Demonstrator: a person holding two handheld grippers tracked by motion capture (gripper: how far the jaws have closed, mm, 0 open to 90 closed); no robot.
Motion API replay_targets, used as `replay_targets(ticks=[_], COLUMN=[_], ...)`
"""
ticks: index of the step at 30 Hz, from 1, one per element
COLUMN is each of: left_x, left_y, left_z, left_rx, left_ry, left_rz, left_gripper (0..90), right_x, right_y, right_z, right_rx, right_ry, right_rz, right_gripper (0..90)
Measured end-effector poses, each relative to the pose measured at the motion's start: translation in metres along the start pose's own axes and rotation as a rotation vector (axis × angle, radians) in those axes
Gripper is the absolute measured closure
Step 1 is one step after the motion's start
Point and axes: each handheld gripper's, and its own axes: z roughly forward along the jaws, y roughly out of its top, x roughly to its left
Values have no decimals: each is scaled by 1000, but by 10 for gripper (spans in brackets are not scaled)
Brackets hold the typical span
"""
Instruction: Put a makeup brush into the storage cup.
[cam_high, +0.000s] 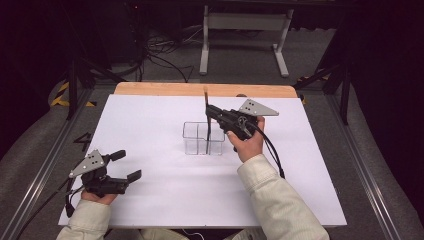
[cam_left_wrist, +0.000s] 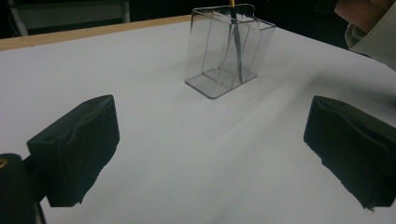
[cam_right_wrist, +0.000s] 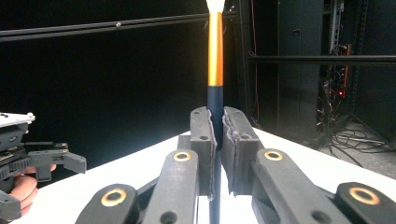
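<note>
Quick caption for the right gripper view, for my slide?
Right gripper clamps a paintbrush upright between its fingers, above the white table.

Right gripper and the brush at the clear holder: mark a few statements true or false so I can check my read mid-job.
1. The right gripper is shut on the brush. True.
2. The brush lies flat on the table. False: it stands upright, its lower end inside the clear holder.
3. The left gripper is open and holds nothing. True.
4. The clear holder is tipped on its side. False: it stands upright on the white table.
</note>
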Motion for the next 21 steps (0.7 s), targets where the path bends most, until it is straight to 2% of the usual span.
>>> replay_targets(ticks=[14, 21], left_x=[1, 1], left_y=[-1, 0], left_z=[-1, 1], left_rx=[-4, -5], left_ry=[2, -2], left_rz=[-7, -4], left_gripper=[42, 42], right_x=[-4, 0], right_y=[-7, -11], right_z=[11, 16], right_rx=[-3, 9], right_ry=[-19, -24], right_rz=[23, 9], right_gripper=[837, 836])
